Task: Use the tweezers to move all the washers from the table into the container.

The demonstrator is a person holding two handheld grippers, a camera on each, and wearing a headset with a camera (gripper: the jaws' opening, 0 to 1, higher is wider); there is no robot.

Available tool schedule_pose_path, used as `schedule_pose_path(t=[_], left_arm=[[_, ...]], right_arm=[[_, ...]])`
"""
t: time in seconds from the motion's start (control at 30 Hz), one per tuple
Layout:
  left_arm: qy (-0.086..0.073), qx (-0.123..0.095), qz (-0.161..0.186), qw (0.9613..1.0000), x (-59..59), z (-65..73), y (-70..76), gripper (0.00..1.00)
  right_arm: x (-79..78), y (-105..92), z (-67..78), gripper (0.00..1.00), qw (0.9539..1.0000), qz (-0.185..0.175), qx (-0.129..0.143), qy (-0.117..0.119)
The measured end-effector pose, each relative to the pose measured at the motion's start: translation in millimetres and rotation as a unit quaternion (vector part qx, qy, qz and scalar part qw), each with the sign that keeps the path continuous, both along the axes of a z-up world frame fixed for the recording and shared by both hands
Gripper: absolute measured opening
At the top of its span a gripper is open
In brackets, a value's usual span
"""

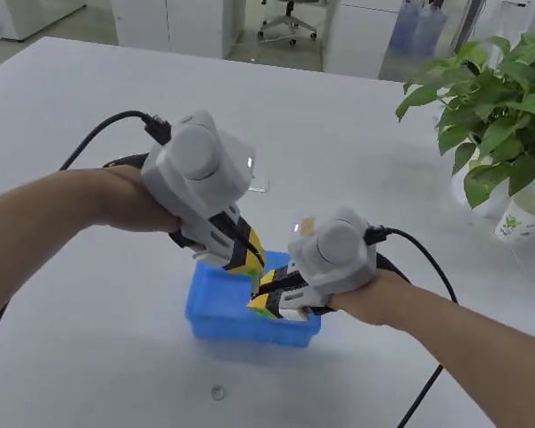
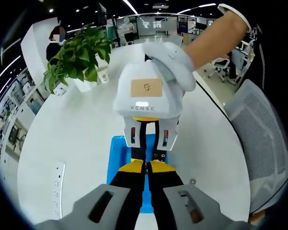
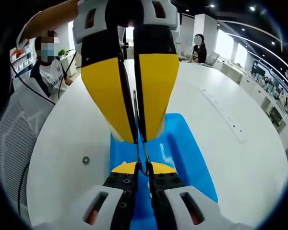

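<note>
The blue container (image 1: 216, 310) (image 2: 116, 163) (image 3: 185, 148) sits on the white table. Both grippers meet tip to tip just above it. My left gripper (image 1: 250, 259) (image 2: 145, 166) (image 3: 137, 136) comes from the upper left with its yellow jaws pressed together on thin metal tweezers (image 3: 136, 112). Facing it, my right gripper (image 1: 266, 299) (image 3: 143, 168) (image 2: 149, 154) has the same tweezers between its own tips. One small washer (image 1: 218, 392) (image 2: 192, 181) (image 3: 86, 159) lies on the table beside the container, on the side nearest me.
A potted plant (image 1: 499, 116) (image 2: 79, 57) stands at the table's far right. A white power strip (image 3: 223, 115) (image 2: 59, 189) lies flat beyond the container. Black cables (image 1: 89, 143) trail from both grippers. A mesh chair (image 2: 264, 139) stands by the table edge.
</note>
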State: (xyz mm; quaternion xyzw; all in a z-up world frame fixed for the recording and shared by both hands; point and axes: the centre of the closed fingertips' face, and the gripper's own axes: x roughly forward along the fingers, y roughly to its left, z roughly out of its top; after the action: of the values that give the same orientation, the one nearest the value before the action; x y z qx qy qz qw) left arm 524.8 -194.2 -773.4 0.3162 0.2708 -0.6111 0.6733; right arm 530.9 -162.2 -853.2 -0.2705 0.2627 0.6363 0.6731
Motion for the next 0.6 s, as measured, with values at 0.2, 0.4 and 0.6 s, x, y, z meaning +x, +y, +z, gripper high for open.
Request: schedule_pose_path(t=[0.2,0.4,0.6], left_arm=[[0.002,-0.002,0.006,1.0,3.0,-6.0,-0.1,0.06],[0.002,0.0,0.007,1.0,3.0,-11.3,0.7,0.06],[0.005,0.0,0.008,1.0,1.3,-15.4,1.1,0.06]], right_arm=[[1.7,-1.1,-5.9,0.11,0.9999,0.001,-0.009,0.006],[0.6,-1.9,-11.6,0.11,0.9998,0.007,-0.018,0.009],[-0.8,-2.4,-16.6,0.11,0.9996,0.012,-0.024,0.011]])
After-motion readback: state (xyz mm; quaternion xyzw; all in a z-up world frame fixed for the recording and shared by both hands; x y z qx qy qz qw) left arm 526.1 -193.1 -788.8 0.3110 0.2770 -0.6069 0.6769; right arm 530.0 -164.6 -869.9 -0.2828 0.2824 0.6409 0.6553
